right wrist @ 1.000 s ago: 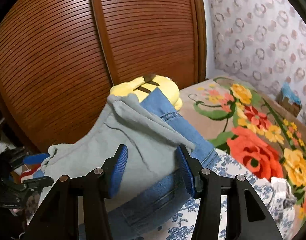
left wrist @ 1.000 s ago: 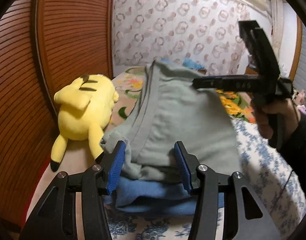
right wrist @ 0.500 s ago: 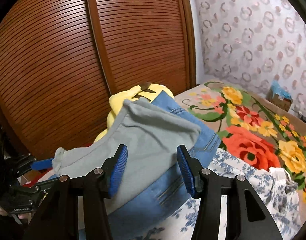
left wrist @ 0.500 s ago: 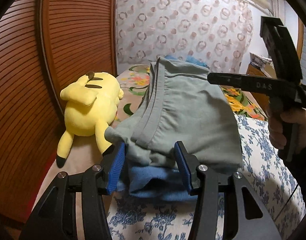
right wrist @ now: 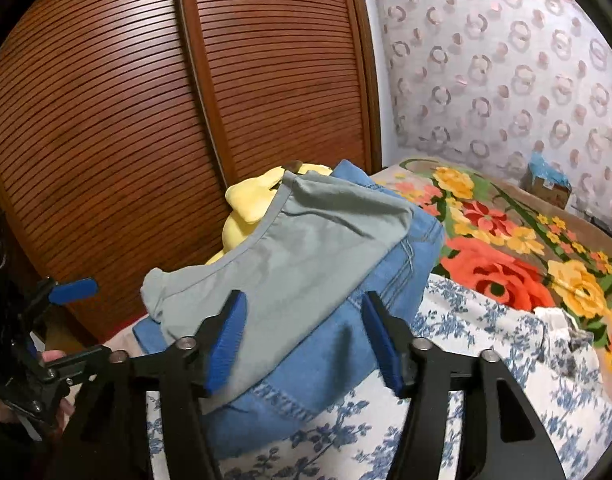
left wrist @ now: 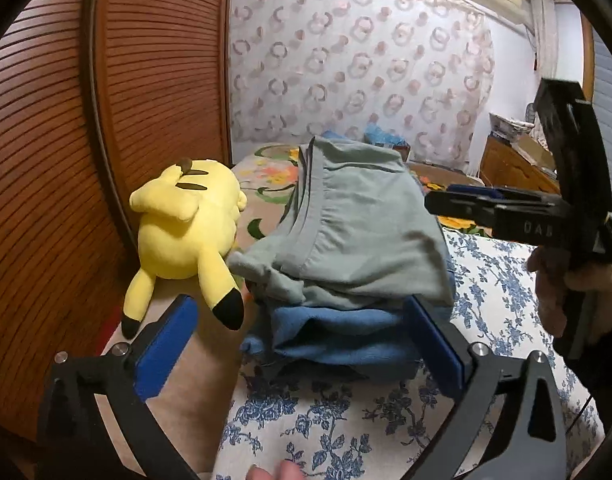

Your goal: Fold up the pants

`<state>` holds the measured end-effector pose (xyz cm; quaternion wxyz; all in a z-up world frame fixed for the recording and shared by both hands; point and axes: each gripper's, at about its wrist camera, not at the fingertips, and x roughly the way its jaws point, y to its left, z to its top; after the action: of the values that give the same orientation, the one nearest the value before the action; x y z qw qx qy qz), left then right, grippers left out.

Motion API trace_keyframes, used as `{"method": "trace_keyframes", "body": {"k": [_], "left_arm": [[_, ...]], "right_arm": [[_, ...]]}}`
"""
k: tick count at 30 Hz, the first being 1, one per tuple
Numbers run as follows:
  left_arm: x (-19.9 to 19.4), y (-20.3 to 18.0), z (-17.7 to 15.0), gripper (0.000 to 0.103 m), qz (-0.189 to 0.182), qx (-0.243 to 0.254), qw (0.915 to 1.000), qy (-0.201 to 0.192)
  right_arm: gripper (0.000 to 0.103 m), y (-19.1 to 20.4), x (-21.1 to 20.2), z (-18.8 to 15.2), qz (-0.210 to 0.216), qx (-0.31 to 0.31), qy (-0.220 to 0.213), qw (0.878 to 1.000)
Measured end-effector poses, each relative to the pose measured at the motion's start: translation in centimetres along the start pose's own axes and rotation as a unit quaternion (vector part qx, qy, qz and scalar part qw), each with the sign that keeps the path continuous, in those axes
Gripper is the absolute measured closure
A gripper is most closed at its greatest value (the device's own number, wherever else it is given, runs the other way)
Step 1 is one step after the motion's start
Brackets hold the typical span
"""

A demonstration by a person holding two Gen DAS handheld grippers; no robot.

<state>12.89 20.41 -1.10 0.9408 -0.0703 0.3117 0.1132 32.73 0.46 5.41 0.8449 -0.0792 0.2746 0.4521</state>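
— How many pairs on the bed?
— Two: soft grey-green cotton pants (left wrist: 362,232) folded atop stiff blue denim jeans (right wrist: 346,344), beside one yellow plush toy (left wrist: 185,228).
— The grippers?
— Left gripper (left wrist: 301,344) and right gripper (right wrist: 301,344): jaws spread wide, holding nothing.

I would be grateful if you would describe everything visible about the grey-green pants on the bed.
The grey-green pants are soft, matte cloth that looks like cotton, folded into a compact bundle with a stitched band along one edge and a small crumpled corner at the near-left end. They lie on top of folded blue jeans, which rest on the floral bedsheet. A yellow plush toy sits close beside them. Neither the left gripper nor the right gripper grips them; both stand open.
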Motion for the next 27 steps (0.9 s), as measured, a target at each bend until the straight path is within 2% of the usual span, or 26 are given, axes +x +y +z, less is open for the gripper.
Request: {"method": "trace_keyframes", "body": {"k": [2, 4, 8, 14, 27], "left_arm": [[-0.3, -0.1, -0.1, 0.000, 0.007, -0.001, 1.0000, 0.003], [-0.7, 0.0, -0.3, 0.000, 0.005, -0.005, 1.0000, 0.000], [-1.3, 0.0, -0.7, 0.000, -0.001, -0.008, 1.0000, 0.003], [-2.7, -0.5, -1.2, 0.000, -0.001, -0.003, 1.0000, -0.005], [-4.8, -2.9, -2.2, 0.000, -0.019, 0.018, 0.9996, -0.012]], "right_arm": [[0.027, 0.1, -0.4, -0.3, -0.005, 0.006, -0.002, 1.000], [0.025, 0.4, -0.7, -0.6, -0.013, 0.005, -0.001, 1.000], [0.012, 1.4, -1.8, -0.9, -0.025, 0.004, -0.010, 1.000], [0.003, 2.6, -3.6, -2.0, -0.028, 0.007, -0.017, 0.999], [0.001, 5.3, -9.8, -5.6, -0.054, 0.007, -0.043, 0.998]]}}
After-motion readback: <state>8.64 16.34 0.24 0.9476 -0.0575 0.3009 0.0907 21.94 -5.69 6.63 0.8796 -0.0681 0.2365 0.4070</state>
